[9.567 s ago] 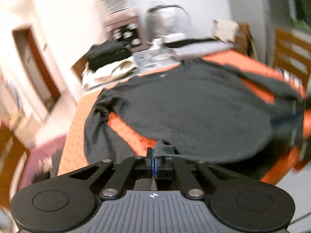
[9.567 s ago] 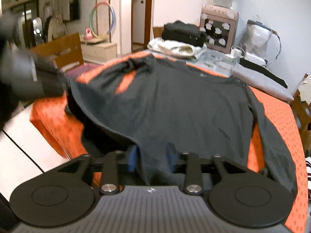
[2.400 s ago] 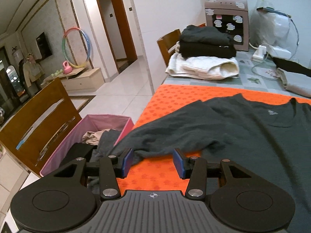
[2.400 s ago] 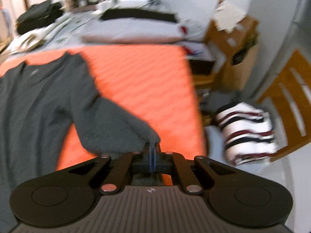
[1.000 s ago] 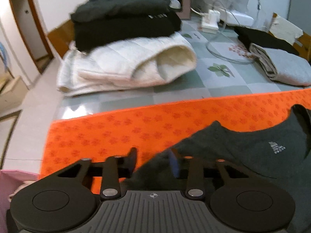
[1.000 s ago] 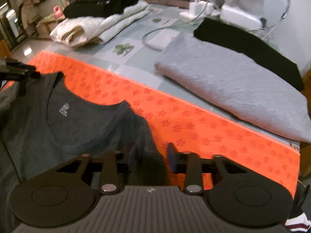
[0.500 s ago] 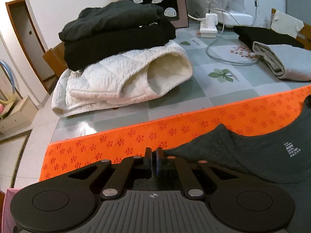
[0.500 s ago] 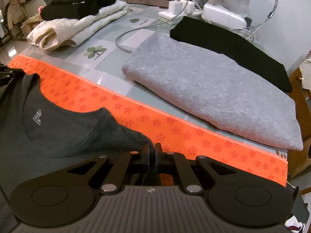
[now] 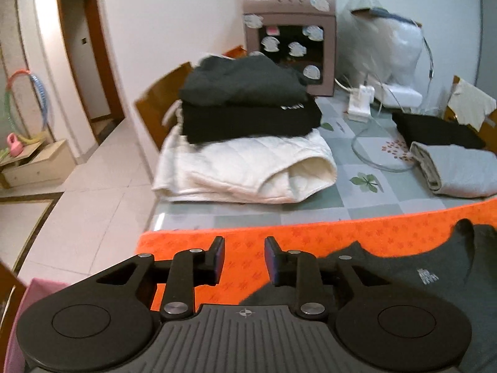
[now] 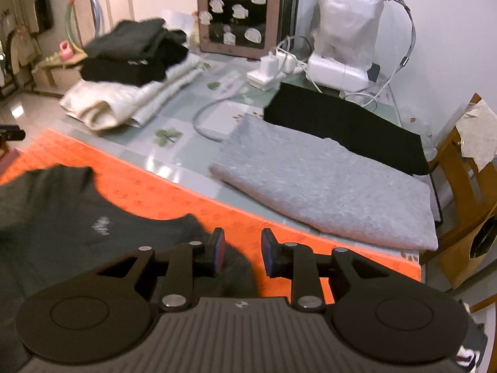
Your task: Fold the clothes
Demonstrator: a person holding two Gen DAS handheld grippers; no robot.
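The dark grey shirt (image 9: 403,283) lay flat on the orange mat (image 9: 310,236), with its round neck hole toward the far edge of the mat. A small pale mark (image 10: 101,225) sat just under the neck. The cloth looked soft and a bit blurry in both views.

The left gripper (image 9: 242,262) hung above the shirt's shoulder corner. Its jaws were opening, and only the orange mat showed through the gap between them. The right gripper (image 10: 239,256) hung above the other shoulder corner. Its jaws were opening too, and no cloth was pinched in them.

A pink bin (image 9: 18,326) peeked in at the low left edge of the left view. What was in it could not be seen.

Past the mat, on the tiled table top (image 9: 279,209), was a pile: a folded white quilted jacket (image 9: 248,168) at the bottom, a black top (image 9: 248,121) on it, and a dark grey one (image 9: 242,84) on that. On the other side lay a folded grey sweater (image 10: 323,180) with a folded black cloth (image 10: 341,127) just behind it. A pink box with shell stickers (image 9: 292,43) stood at the back by the wall.
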